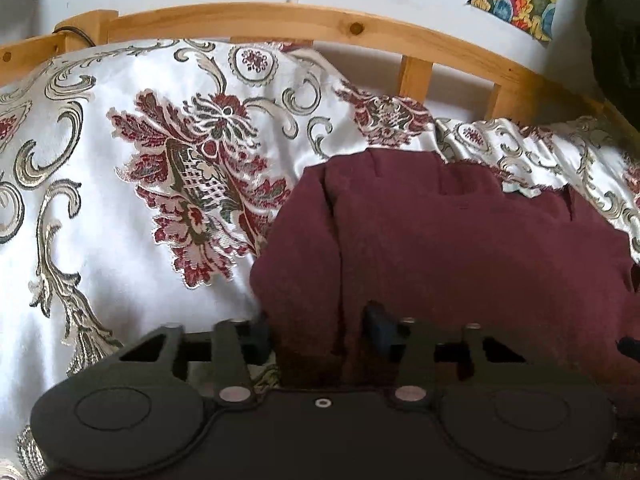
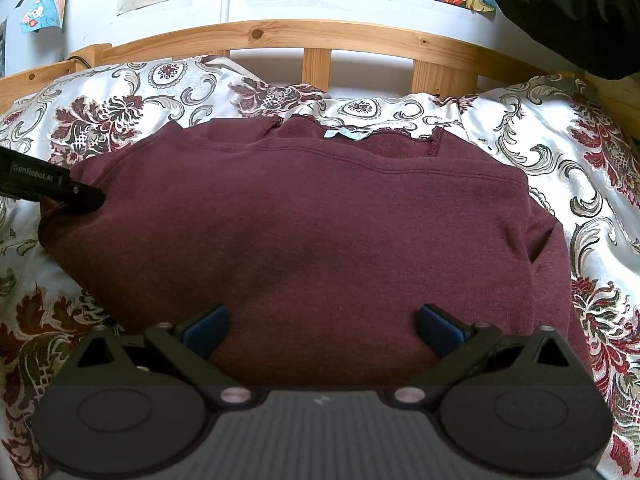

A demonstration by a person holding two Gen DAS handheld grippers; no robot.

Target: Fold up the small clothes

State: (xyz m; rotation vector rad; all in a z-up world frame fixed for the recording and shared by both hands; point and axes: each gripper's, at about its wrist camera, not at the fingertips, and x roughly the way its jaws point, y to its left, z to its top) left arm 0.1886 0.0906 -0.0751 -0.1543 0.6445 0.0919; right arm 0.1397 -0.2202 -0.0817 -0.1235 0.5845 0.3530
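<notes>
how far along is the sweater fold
Done: the maroon sweater lies flat on the bedspread, sides apparently tucked in. In hand: the left gripper pinches its left edge; the right gripper is open over the near hem. Left: the final fold.

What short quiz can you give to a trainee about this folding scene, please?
1. True or false: the right tool is open over the maroon sweater.
2. Which tool grips sweater cloth? A) left tool B) right tool C) neither
3. Fill in: the bed frame behind the sweater is made of ___.
Key: 1 true; 2 A; 3 wood.
</notes>
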